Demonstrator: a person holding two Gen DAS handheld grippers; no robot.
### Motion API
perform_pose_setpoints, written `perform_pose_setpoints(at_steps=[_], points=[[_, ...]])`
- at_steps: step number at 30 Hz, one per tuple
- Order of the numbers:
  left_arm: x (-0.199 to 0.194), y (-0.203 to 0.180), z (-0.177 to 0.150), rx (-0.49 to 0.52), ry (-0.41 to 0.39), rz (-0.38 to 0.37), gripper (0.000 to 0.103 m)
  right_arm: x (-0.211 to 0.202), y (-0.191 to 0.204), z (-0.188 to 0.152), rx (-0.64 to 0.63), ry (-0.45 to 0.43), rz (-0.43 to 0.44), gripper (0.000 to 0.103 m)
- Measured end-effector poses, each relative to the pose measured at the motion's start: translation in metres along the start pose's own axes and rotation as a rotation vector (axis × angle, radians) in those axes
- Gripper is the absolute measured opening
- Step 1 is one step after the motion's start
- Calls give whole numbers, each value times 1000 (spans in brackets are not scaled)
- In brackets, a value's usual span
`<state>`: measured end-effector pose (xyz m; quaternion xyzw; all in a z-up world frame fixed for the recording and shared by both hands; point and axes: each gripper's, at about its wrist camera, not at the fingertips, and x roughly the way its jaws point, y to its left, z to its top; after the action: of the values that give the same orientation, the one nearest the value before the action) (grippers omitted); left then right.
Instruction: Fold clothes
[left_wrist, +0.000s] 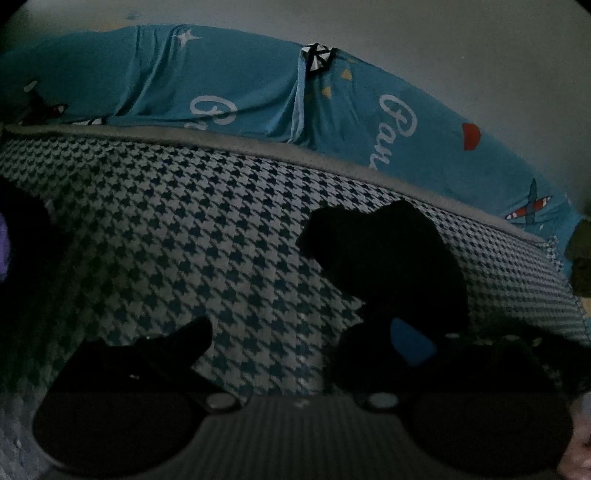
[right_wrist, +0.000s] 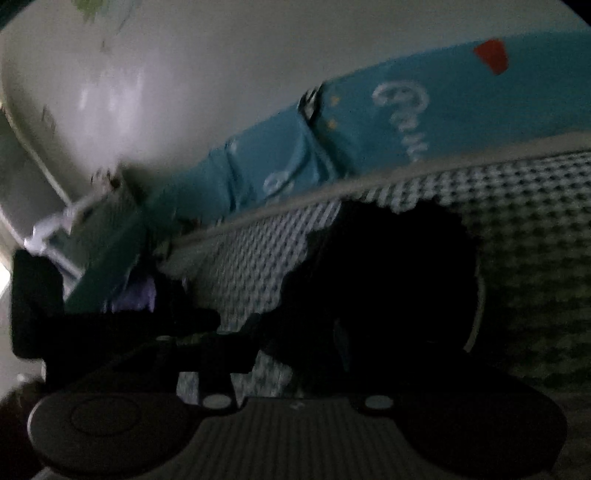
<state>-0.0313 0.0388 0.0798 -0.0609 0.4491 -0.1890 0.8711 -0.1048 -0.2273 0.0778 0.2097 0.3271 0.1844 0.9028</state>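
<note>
A black garment (left_wrist: 388, 258) lies bunched on the houndstooth bedcover (left_wrist: 184, 229). In the left wrist view it sits just beyond my right finger with the blue pad (left_wrist: 410, 343). My left gripper (left_wrist: 295, 332) is open, with bare bedcover showing across the wide gap between its fingers. The right wrist view is dark and blurred. There the black garment (right_wrist: 388, 280) covers my right gripper's (right_wrist: 295, 325) right finger and reaches the tip of the left finger (right_wrist: 236, 332). Bedcover (right_wrist: 535, 221) shows lower in the gap. I cannot tell whether the pads press on the cloth.
Blue printed bedding (left_wrist: 221, 85) with white lettering runs along the far edge of the bed, against a pale wall (left_wrist: 443, 44). Something purple (left_wrist: 3, 247) shows at the left edge. A dark boxy shape (right_wrist: 37, 295) stands at the left of the right wrist view.
</note>
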Motion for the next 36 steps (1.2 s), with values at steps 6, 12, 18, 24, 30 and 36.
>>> perform_pose_setpoints(at_steps=[6,12,18,24,30,36], points=[[16,-3,-2,12,-3,-37,103,9,-1,17,43,-71,-26,47],[22,-9,-8,5,14,-83,103,34,2,23,71,-98,-58,57],[23,-17,-14,46,23,-82,103,64,0,27,91,-104,-183,57],[22,-15,-19,59,26,-65,103,77,-10,26,116,-111,-245,36],[12,-8,-17,49,3,-67,103,70,-11,24,118,-130,-249,22],[9,3,-12,7,-16,-45,103,46,-10,20,95,-178,-206,9]])
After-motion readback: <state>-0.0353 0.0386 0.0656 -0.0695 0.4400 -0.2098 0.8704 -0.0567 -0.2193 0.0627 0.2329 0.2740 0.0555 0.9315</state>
